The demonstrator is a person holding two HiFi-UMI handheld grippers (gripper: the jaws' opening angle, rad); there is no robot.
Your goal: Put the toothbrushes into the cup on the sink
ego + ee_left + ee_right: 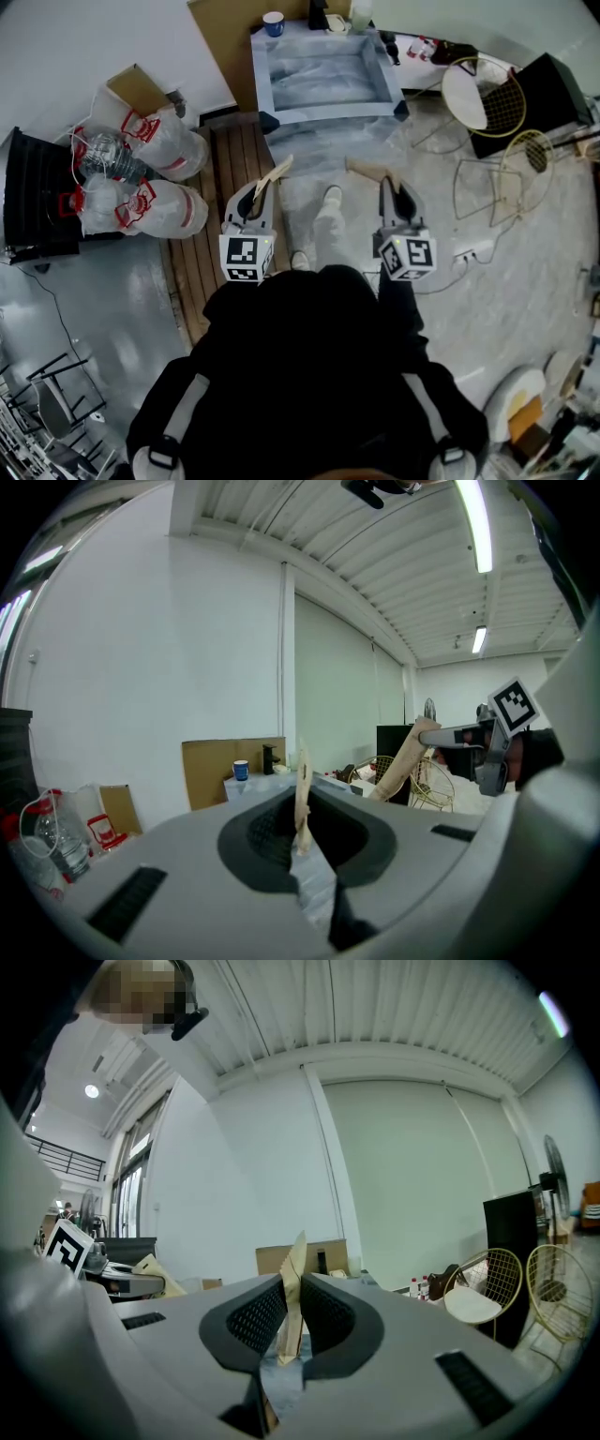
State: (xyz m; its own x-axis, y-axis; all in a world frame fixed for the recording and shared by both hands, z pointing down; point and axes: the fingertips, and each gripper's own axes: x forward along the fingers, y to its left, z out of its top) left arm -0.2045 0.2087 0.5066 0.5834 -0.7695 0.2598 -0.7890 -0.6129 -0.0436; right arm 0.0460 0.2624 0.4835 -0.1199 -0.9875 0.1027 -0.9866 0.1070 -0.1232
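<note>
Bare grey floor, white wall. The sink (323,114) stands well ahead of us, with the blue cup (273,23) on its back left corner.

Left claw (263,190): closed on a paper-wrapped toothbrush (277,173), pinched low, most of its length free beyond the jaws.

Right claw (391,190): clamped the same way on a second wrapped toothbrush (364,169), which angles leftward.

Both are well short of the sink.

Risks, as we judge them:
- The paper wrapper may pivot or slide in so narrow a pinch.
- The two long free ends could clash at one small cup mouth.
- A sideways nudge could tip the cup off its corner.
</note>
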